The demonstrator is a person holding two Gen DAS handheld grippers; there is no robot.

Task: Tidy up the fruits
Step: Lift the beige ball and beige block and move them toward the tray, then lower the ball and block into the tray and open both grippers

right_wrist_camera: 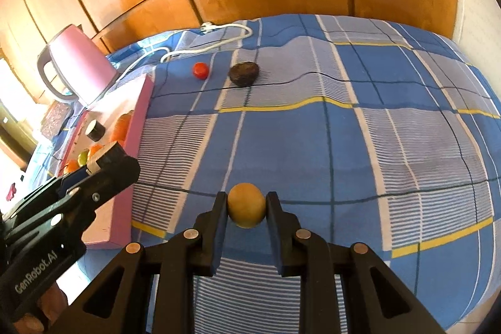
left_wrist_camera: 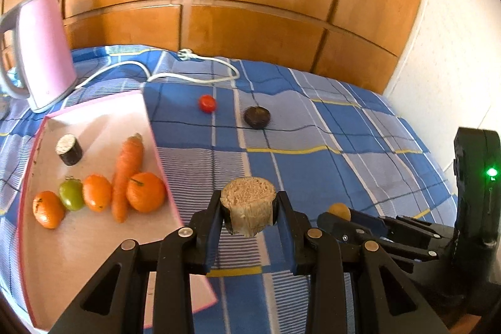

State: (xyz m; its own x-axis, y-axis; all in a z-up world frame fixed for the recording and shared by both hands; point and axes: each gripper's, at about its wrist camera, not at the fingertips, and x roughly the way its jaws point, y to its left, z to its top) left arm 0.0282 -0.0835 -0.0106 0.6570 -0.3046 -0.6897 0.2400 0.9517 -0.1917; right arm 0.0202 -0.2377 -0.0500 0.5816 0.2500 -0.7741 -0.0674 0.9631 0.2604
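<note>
Fibrous stub (left_wrist_camera: 248, 208) between black fingers (left_wrist_camera: 209, 227)

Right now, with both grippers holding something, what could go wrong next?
The round yellow fruit is pinched only at its sides by the right gripper, so it might slip and roll across the blue checked cloth. The left gripper could knock its tan cut cylinder against the pink tray's wall.

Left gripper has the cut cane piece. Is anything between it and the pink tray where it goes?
Only the tray's own right wall lies between; the left gripper holds the cane piece just right of it, above the cloth. Past the wall, the nearest orange and carrot sit close; the tray's near floor is bare.
</note>
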